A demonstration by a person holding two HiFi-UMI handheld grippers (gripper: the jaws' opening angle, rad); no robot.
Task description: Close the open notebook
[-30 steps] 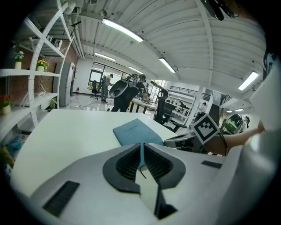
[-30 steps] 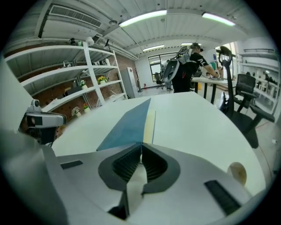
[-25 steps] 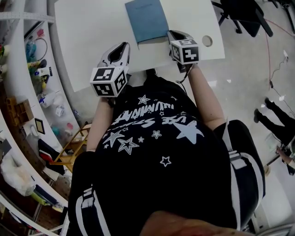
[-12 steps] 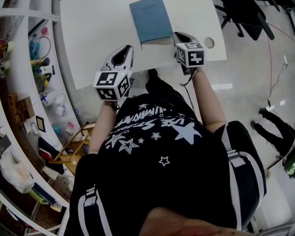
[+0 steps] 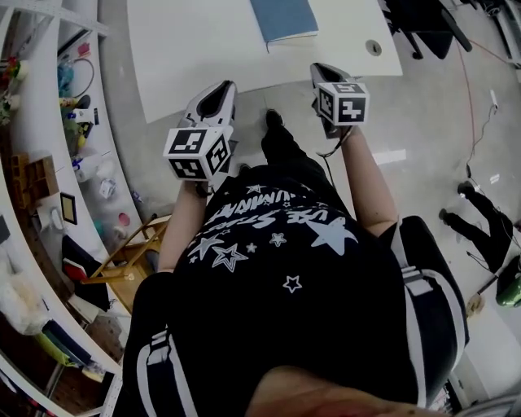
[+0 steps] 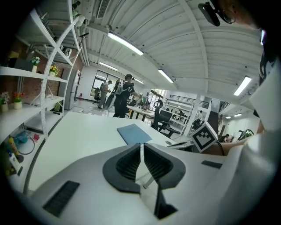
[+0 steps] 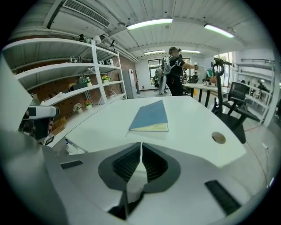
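A blue notebook (image 5: pixel 283 18) lies shut and flat on the white table (image 5: pixel 203 57), near its front edge; it shows too in the right gripper view (image 7: pixel 150 116) and the left gripper view (image 6: pixel 134 133). My left gripper (image 5: pixel 218 91) hangs off the table's front edge, to the notebook's lower left, its jaws shut with nothing between them. My right gripper (image 5: pixel 319 72) is also back from the edge, below the notebook, jaws shut and empty. Neither gripper touches the notebook.
A round cable hole (image 5: pixel 374 47) sits in the table right of the notebook. White shelves (image 5: pixel 49 122) with small items run along the left. A wooden chair (image 5: pixel 130 261) stands at the lower left. People (image 7: pixel 175 70) stand at far desks; an office chair (image 5: pixel 423 24) is at upper right.
Both grippers have drawn back from the table toward my body and risen a little. The notebook now lies farther from them, near the top of the head view.
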